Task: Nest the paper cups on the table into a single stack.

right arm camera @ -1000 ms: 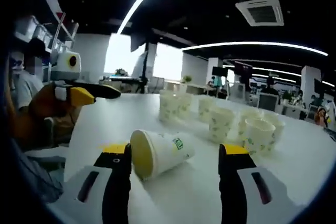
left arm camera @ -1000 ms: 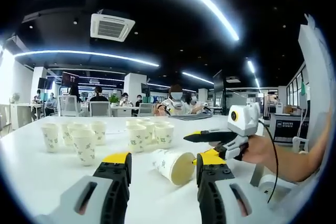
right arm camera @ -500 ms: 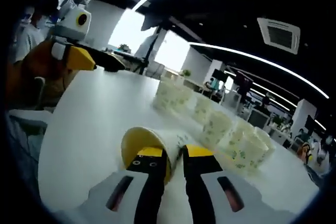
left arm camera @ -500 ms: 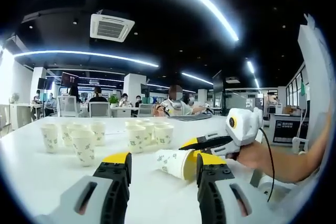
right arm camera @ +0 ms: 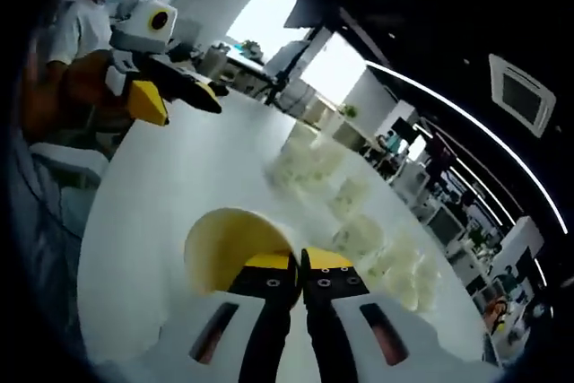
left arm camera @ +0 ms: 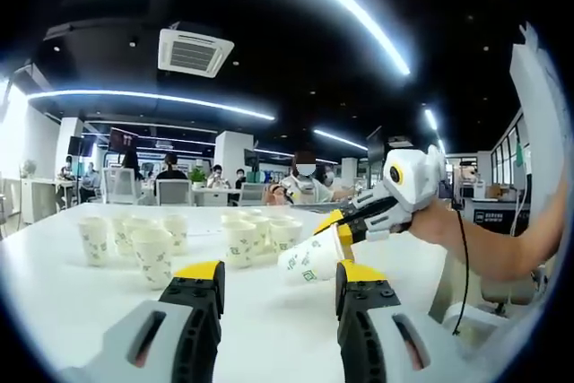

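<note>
A white paper cup [left arm camera: 309, 259] with green print hangs tilted above the white table [left arm camera: 81, 307], and my right gripper [left arm camera: 337, 227] is shut on its rim. In the right gripper view the jaws [right arm camera: 299, 268] pinch the rim of that cup [right arm camera: 222, 241], whose yellowish inside faces the camera. My left gripper [left arm camera: 278, 282] stands open low over the table, just in front of the lifted cup, with nothing between its jaws. It also shows at upper left in the right gripper view [right arm camera: 175, 89]. Several upright cups [left arm camera: 152, 253] stand in two groups on the far left and middle of the table.
The standing cups appear blurred in a row [right arm camera: 354, 213] beyond the held cup. A person's arm [left arm camera: 484, 253] holds my right gripper at the table's right edge. People sit at desks [left arm camera: 305, 184] far behind the table. Bare tabletop [right arm camera: 143, 213] lies between the grippers.
My right gripper went from open around the cup lying on its side to shut on its rim. It has since lifted the cup off the table. My left gripper stayed open and nearly still.
</note>
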Motion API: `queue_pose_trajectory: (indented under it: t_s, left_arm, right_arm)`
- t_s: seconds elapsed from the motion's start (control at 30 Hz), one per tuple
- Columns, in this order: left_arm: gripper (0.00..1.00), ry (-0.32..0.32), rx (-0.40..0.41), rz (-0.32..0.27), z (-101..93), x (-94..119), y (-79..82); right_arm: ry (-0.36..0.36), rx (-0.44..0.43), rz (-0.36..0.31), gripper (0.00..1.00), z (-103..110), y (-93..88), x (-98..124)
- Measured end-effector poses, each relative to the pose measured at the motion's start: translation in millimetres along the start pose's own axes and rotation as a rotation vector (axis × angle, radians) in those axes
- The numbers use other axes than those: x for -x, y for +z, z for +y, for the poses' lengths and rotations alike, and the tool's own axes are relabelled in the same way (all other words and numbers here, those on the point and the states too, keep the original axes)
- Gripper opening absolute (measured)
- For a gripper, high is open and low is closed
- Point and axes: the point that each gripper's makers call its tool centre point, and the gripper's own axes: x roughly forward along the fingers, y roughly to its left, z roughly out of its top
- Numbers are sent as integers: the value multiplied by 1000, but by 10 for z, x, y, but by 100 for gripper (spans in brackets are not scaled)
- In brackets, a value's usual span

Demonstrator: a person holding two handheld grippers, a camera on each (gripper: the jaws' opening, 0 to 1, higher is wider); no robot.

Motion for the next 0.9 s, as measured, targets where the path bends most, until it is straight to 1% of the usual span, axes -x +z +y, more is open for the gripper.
queue_pose_trajectory:
  t_s: [0.03, 0.07, 0.1, 0.17, 0.2, 0.27, 0.33, 0.37, 0.4, 0.43, 0.47, 0.53, 0.57, 0.6, 0.63, 0.7, 0.73, 0.8, 0.83, 0.9]
  left_arm:
    - [53, 1, 0, -1, 4, 2, 3]
    - [53, 1, 0, -1, 4, 5, 5]
    - [53, 1, 0, -2, 6, 7, 7]
    - [53, 2, 0, -4, 7, 11, 14]
    - [53, 2, 1, -5, 7, 11, 16]
    - [53, 2, 1, -5, 3, 10, 15]
    - [53, 0, 0, -3, -4, 9, 10]
    - [53, -1, 0, -3, -9, 8, 11]
    - [53, -1, -1, -3, -12, 8, 13]
    - [53, -2, -2, -4, -16, 11, 18]
    - [53, -2, -2, -7, -21, 14, 28]
    - [53, -1, -2, -8, -21, 17, 31]
    - [53, -1, -3, -7, -20, 18, 30]
    - [53, 0, -4, -7, -19, 18, 29]
    - [53, 1, -2, -7, -17, 18, 29]
    - [53, 1, -3, -7, -18, 18, 31]
    - [53, 1, -4, -9, -16, 19, 36]
    - [53, 2, -2, -11, -13, 18, 40]
    - [53, 1, -2, -10, -12, 16, 37]
    - [53, 0, -2, -8, -13, 10, 26]
  right_arm:
    - [56, 39, 14, 4, 49, 12, 30]
    - [47, 23, 15, 4, 35, 37, 40]
    - [64, 27, 30, 4, 66, 45, 58]
    - [119, 59, 81, 4, 137, 10, 78]
    - [139, 62, 93, 4, 159, 11, 78]
    - [209, 82, 136, 4, 241, -23, 80]
    - [253, 86, 165, 4, 266, -33, 76]
    - [299, 88, 189, 4, 313, -58, 85]
    - [330, 93, 206, 4, 339, -67, 91]
    - [335, 96, 212, 4, 330, -63, 89]
    - [366, 101, 240, 4, 348, -76, 98]
    - [402, 119, 269, 4, 354, -84, 110]
    - [396, 120, 265, 4, 329, -45, 95]
    - [405, 122, 275, 4, 313, -31, 87]
    - [446, 125, 318, 4, 310, -62, 104]
    - [454, 131, 329, 4, 292, -51, 94]
    - [494, 127, 372, 4, 309, -80, 117]
    - [555, 124, 403, 4, 374, -85, 151]
    - [565, 122, 411, 4, 390, -84, 159]
    - [610, 119, 444, 4, 409, -105, 164]
